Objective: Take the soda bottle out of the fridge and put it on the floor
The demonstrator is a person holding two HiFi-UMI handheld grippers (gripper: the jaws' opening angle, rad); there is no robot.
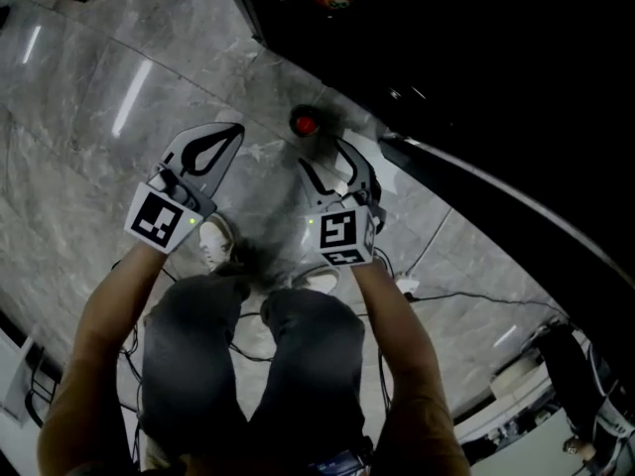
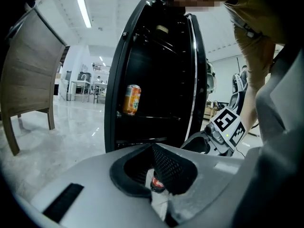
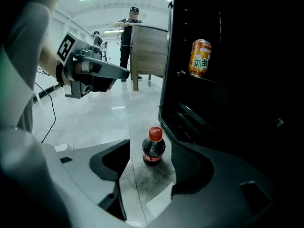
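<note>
A small dark soda bottle (image 1: 305, 122) with a red cap stands upright on the grey marble floor, just in front of the open black fridge (image 1: 446, 58). My right gripper (image 1: 330, 167) hangs above and just short of it. In the right gripper view that gripper (image 3: 151, 145) is open and the bottle (image 3: 153, 147) stands beyond its tips, untouched. To the left, my left gripper (image 1: 233, 129) is shut on nothing. In the left gripper view, the bottle (image 2: 157, 184) shows through the hollow below the tips of that gripper (image 2: 152, 146).
An orange can (image 3: 200, 57) stands on a shelf in the fridge (image 3: 228, 94). A wooden piece of furniture (image 3: 149, 51) and a standing person (image 3: 128, 32) are further back. Cables (image 1: 466, 300) trail on the floor at the right. My shoes (image 1: 213, 241) are below the grippers.
</note>
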